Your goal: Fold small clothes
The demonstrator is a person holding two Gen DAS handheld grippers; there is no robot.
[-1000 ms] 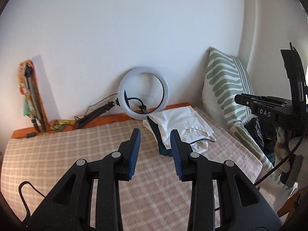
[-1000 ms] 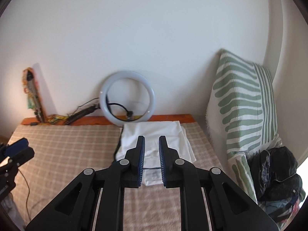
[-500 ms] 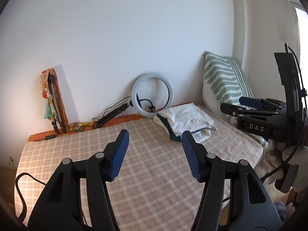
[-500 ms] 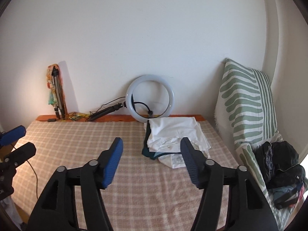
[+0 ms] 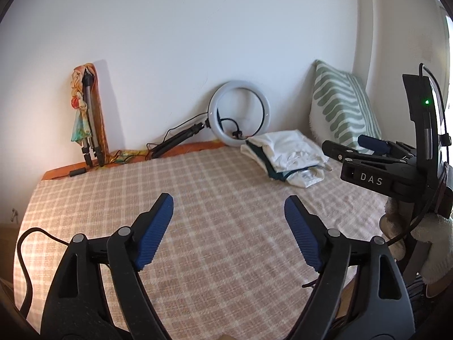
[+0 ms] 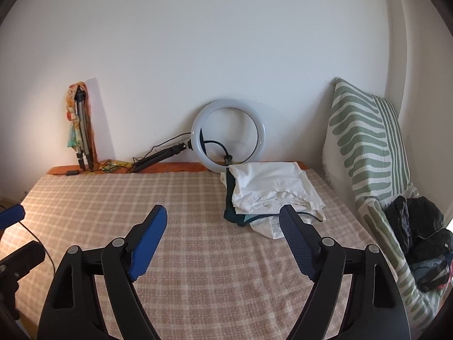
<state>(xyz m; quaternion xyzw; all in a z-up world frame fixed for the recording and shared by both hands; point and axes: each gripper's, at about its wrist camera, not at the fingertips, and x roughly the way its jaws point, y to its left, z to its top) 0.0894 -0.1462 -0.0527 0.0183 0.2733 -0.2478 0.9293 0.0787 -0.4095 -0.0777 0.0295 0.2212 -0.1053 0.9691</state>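
A stack of folded clothes (image 6: 269,187), white on top with a dark green piece beneath, lies at the far right of the checked bed cover (image 6: 198,255). The same stack of folded clothes (image 5: 286,155) shows in the left wrist view. My left gripper (image 5: 228,208) hovers over the bare cover, its jaws opening with nothing between them. My right gripper (image 6: 222,219) hangs short of the stack, its jaws also opening and empty. The right gripper (image 5: 368,155) also appears at the right edge of the left wrist view.
A ring light (image 6: 228,136) leans on the wall behind the stack, its stand and cable lying left. A folded tripod with a colourful cloth (image 6: 80,124) stands at the back left. A green-striped pillow (image 6: 368,141) and dark clothes (image 6: 419,232) fill the right side.
Both grippers pulled back from the stack and sank a little, so the stack looks farther away. Both sets of jaws went from nearly shut to wide apart.
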